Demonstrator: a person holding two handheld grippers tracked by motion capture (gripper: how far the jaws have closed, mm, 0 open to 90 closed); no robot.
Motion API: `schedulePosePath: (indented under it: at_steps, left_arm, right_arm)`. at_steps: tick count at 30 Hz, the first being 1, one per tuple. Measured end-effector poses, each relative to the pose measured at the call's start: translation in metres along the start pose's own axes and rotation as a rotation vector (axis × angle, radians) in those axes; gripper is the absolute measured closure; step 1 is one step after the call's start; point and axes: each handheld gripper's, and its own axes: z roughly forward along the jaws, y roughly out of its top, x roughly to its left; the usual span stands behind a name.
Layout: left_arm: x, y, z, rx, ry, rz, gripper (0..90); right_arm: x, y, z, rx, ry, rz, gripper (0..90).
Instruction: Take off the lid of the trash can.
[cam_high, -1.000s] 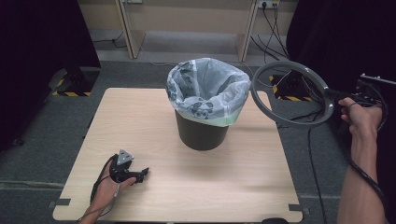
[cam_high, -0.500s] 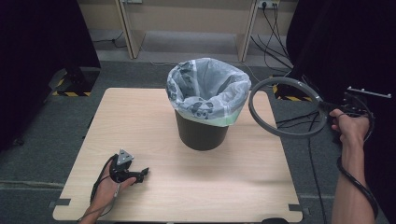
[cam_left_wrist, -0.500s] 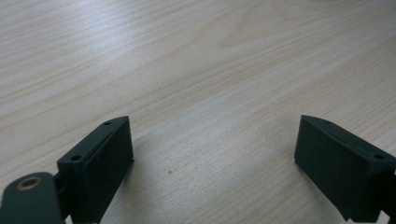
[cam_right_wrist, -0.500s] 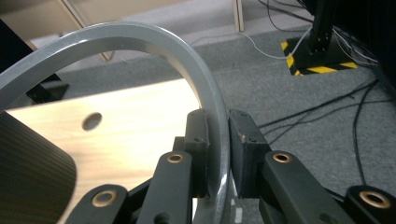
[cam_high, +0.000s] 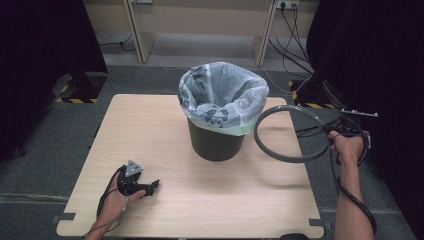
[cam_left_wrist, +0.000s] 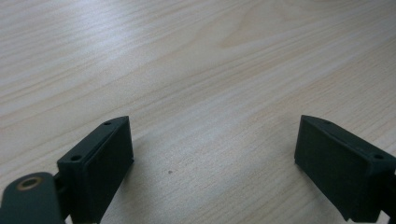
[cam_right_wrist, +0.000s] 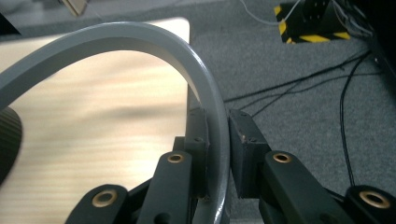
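The right claw (cam_high: 334, 136) clamps the rim of a grey ring (cam_high: 292, 134), which stands tilted in the air to the claw's left, over the bench (cam_high: 165, 125) edge and just beside a lined bin (cam_high: 220, 112). The left claw (cam_high: 150, 186) rests on the bench, jaws wide apart with nothing between them.

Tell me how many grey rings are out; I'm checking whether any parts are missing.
1. The grey ring is clamped in the right gripper, in the air over the table's right edge, beside the lined bin. The bin's inside is hidden.
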Motion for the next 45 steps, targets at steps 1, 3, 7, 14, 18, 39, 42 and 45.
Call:
schedulePosePath:
  at_steps: [1,3,7,14,18,39,42,45]
  left_arm:
    - [0.000,0.000,0.000,0.000,0.000,0.000,10.8]
    - [0.000,0.000,0.000,0.000,0.000,-0.001,10.8]
    - [0.000,0.000,0.000,0.000,0.000,-0.001,10.8]
    - [0.000,0.000,0.000,0.000,0.000,-0.001,10.7]
    - [0.000,0.000,0.000,0.000,0.002,-0.002,10.8]
    - [0.000,0.000,0.000,0.001,0.003,-0.002,10.8]
    - [0.000,0.000,0.000,0.001,0.003,-0.002,10.8]
    - [0.000,0.000,0.000,0.000,0.004,-0.002,10.8]
  right_arm:
    - [0.001,-0.003,0.004,0.010,-0.002,-0.006,79.0]
    - [0.003,-0.009,0.013,0.031,-0.012,-0.004,79.0]
    - [0.007,-0.022,0.028,0.066,-0.016,0.010,79.0]
    - [0.011,-0.037,0.044,0.096,-0.053,-0.036,78.9]
    - [0.011,-0.048,0.053,0.106,-0.060,-0.029,78.9]
    - [0.010,-0.069,0.066,0.015,-0.093,0.063,60.7]
    - [0.017,-0.064,0.056,-0.061,-0.046,0.093,52.0]
    - [0.029,-0.061,0.048,-0.095,-0.013,0.084,44.9]
